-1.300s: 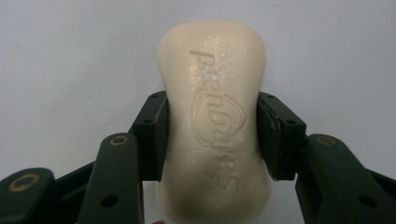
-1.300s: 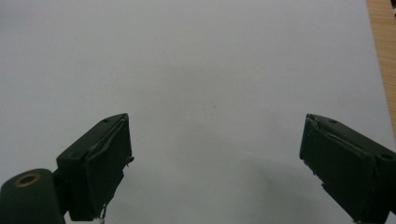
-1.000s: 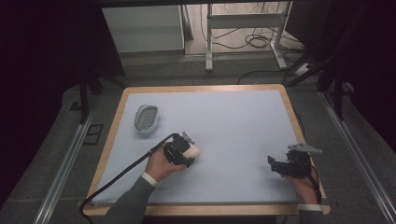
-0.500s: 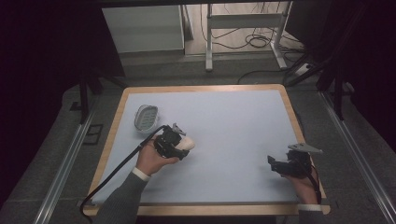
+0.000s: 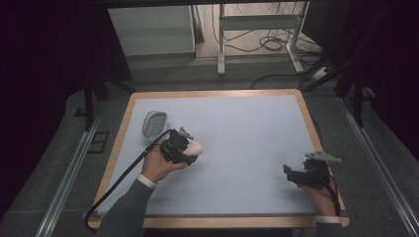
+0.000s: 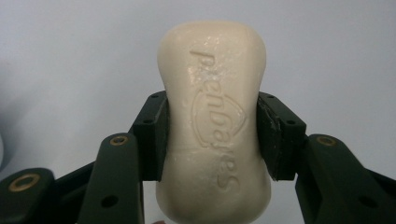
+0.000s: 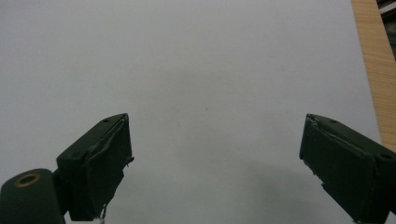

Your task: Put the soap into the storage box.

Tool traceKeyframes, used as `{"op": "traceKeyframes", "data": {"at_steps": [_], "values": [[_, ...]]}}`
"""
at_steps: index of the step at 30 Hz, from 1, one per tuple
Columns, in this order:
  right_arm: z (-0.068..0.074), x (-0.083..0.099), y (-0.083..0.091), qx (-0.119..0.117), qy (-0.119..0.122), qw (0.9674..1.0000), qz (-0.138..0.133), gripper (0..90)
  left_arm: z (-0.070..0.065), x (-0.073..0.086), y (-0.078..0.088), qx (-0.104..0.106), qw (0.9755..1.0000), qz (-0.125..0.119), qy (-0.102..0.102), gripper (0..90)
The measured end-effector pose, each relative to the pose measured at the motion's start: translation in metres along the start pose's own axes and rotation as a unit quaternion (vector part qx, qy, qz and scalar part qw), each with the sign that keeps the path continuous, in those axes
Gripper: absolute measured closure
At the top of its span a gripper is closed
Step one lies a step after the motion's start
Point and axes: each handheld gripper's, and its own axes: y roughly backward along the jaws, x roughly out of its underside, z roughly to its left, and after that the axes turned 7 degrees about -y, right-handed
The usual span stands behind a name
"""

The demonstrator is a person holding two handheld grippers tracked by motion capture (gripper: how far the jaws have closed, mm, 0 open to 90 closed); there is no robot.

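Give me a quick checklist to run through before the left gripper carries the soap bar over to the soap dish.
1. Grip: left gripper has both pads on the waist of the soap bar. Ok.
2. Bar centred between the jaws, sticking out past them. Ok.
3. Soap dish sits near the table's left edge, nothing in it that I can see. Ok.
4. Path from bar to dish: short, nothing between. Ok.
5. Right gripper is open and far off by the right edge. Ok.
6. Bar wet or slippery: cannot tell.
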Motion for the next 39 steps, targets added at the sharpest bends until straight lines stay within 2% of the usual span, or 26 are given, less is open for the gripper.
{"op": "traceKeyframes", "data": {"at_steps": [3,10,11,18,22,31,39], "values": [[0.0,0.0,0.0,0.0,0.0,1.0,0.0,8.9,0.003,-0.002,0.005,-0.011,0.9999,-0.001,-0.001,49.6],[0.001,0.0,0.0,0.001,0.002,1.0,0.001,8.9,0.007,-0.007,0.015,-0.016,0.9998,-0.008,-0.004,49.6],[0.001,0.0,-0.001,0.001,0.002,1.0,0.002,8.9,0.008,-0.007,0.016,-0.012,0.9999,-0.01,-0.002,49.6],[0.0,0.001,-0.001,0.001,0.002,1.0,0.003,8.9,0.013,-0.007,0.018,-0.016,0.9998,-0.01,0.001,49.6],[0.0,0.001,-0.002,0.001,0.002,1.0,0.005,8.9,0.019,-0.007,0.02,-0.017,0.9998,-0.012,0.007,49.6],[0.0,0.001,-0.002,0.0,0.002,1.0,0.005,8.9,0.033,-0.006,0.025,-0.033,0.9994,-0.006,0.01,49.6],[-0.002,0.001,-0.002,0.003,-0.002,1.0,0.006,8.9,0.044,-0.006,0.027,-0.031,0.9993,-0.005,0.018,49.6]]}}
